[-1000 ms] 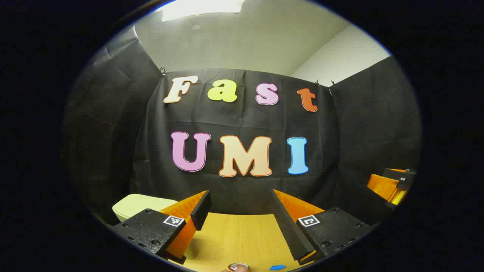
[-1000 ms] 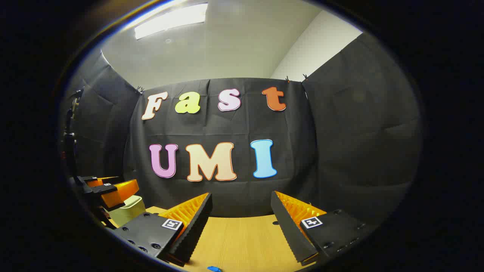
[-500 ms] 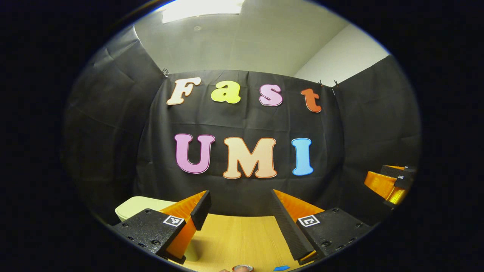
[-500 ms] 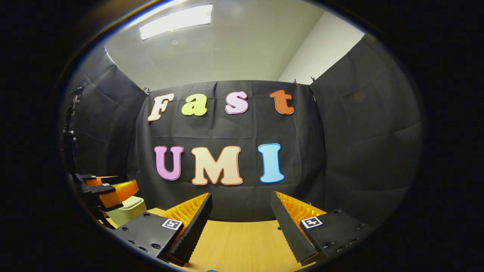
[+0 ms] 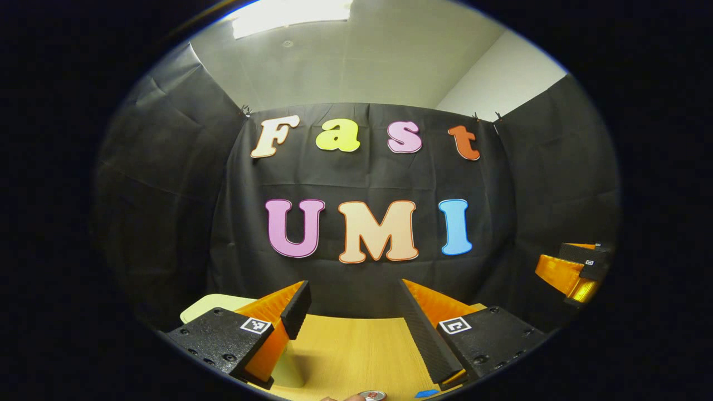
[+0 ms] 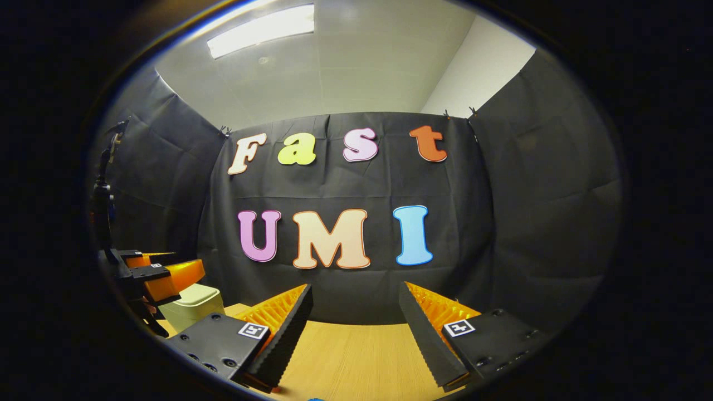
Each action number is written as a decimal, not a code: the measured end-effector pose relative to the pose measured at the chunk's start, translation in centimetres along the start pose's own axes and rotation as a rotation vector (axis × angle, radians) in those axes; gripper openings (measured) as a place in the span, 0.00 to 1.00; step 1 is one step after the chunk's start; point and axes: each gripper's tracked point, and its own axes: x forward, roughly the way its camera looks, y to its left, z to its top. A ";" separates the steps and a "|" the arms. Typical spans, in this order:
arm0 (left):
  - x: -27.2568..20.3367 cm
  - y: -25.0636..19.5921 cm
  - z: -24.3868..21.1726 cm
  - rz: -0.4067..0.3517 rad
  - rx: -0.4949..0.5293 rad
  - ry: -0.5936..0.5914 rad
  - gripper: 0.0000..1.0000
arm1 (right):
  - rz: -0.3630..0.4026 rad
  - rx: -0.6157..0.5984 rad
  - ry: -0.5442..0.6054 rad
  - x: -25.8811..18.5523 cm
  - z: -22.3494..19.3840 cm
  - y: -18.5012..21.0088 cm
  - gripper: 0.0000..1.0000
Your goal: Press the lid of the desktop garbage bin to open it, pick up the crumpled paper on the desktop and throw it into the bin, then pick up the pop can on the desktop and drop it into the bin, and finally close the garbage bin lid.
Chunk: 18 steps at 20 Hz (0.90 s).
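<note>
In the left gripper view my left gripper [image 5: 354, 287] stands open above the wooden table [image 5: 356, 345], with nothing between its fingers. The pale green bin [image 5: 214, 305] shows its shut lid at the lower left, partly hidden behind one finger. The pop can's silver top [image 5: 372, 395] peeks in at the bottom edge. My right gripper [image 6: 355, 288] is open and empty over the table [image 6: 356, 356]. In the right gripper view the bin [image 6: 195, 303] stands far left, with the left gripper [image 6: 178, 266] just above and in front of it.
A small blue scrap [image 5: 426, 393] lies on the table beside the can. The right gripper [image 5: 562, 262] hangs at the far right of the left gripper view. A dark stand [image 6: 103, 189] rises at the left booth wall. Black cloth walls close in the table's back and sides.
Both views have swung slightly left, so the back wall sits further right. In the left gripper view the bin lid has slid lower and to the right. Both grippers stay open.
</note>
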 end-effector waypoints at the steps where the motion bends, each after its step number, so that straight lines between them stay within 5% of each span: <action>1: 0.0 0.1 -0.2 0.006 0.006 0.002 0.92 | 0.006 -0.001 0.002 0.1 -0.1 0.0 0.98; 7: 0.4 2.0 -0.2 0.060 0.033 0.011 0.89 | 0.032 0.011 0.019 1.0 -0.9 0.2 0.98; 15: 1.2 6.5 -1.1 0.164 0.042 0.027 0.37 | 0.053 0.000 0.040 2.2 -1.8 1.5 0.98; 18: 1.4 8.2 -1.7 0.196 0.029 0.043 0.25 | 0.067 -0.007 0.041 2.7 -1.9 2.6 0.98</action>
